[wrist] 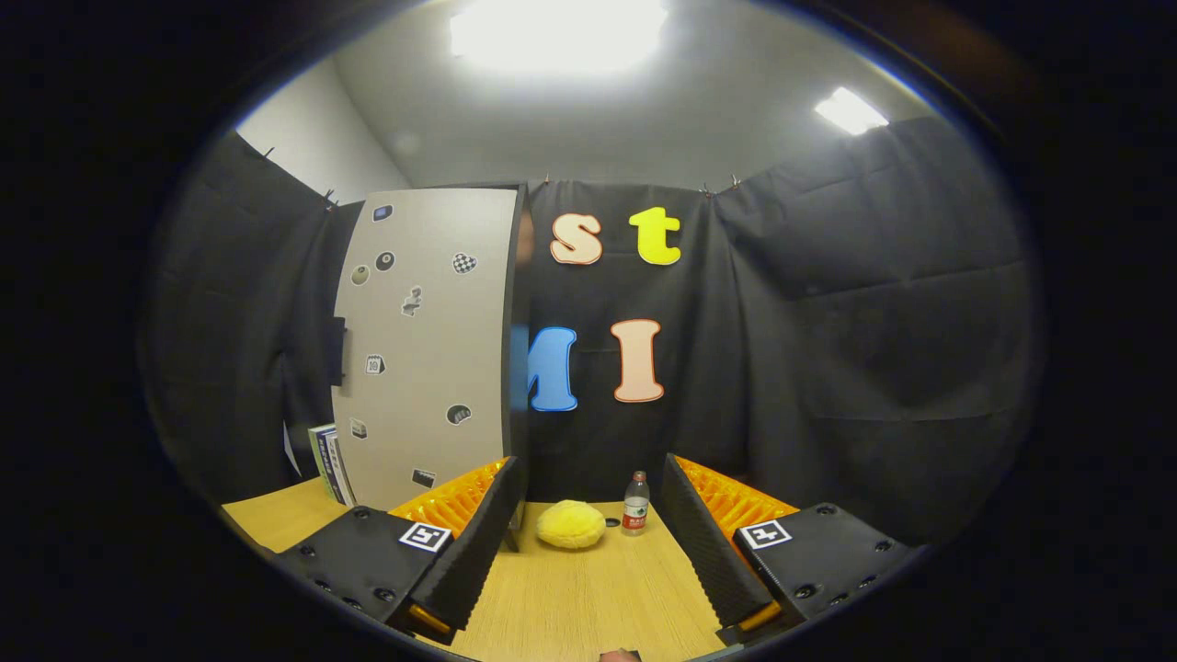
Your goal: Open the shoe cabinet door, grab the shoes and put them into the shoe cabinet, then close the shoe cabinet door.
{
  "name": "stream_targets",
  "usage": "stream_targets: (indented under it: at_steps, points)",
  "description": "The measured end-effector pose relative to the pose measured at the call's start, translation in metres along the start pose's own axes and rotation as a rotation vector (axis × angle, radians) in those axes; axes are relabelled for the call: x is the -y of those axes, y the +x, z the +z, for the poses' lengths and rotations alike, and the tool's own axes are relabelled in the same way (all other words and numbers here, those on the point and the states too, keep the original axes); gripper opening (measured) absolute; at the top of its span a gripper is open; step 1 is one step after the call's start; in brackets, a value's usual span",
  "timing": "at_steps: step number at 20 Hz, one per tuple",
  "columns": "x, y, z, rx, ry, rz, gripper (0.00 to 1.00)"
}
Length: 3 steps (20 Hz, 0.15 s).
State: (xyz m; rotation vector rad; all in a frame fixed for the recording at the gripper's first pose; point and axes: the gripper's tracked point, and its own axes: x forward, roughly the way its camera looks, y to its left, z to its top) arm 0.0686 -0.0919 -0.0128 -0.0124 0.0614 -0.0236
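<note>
Pale grey shoe cabinet [428, 345] on a light wood-grain table [570, 598].
The cabinet door carries small black, white and checkered stickers [464, 263]. A fluffy yellow slipper [571, 524] lies beside a clear water bottle [635, 504] with a red and white label. The books [329, 462] show white and green spines.

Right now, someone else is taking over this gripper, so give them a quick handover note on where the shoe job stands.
Gripper: open, holding nothing, fingers spread over the wooden table.
Yellow fluffy slipper: on the table just ahead, between the fingers, untouched.
Water bottle: upright beside the slipper.
Shoe cabinet door: upright ahead of the left finger, seemingly swung open; the inside can't be seen.
Left: grab the slipper, put it in, close the door.
</note>
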Motion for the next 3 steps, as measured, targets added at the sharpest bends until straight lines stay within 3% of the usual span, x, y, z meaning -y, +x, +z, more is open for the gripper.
stream_targets:
  at_steps: [3]
  points:
    - [-0.0057, -0.0027, 0.0029, 0.003, -0.004, 0.002, 0.98]
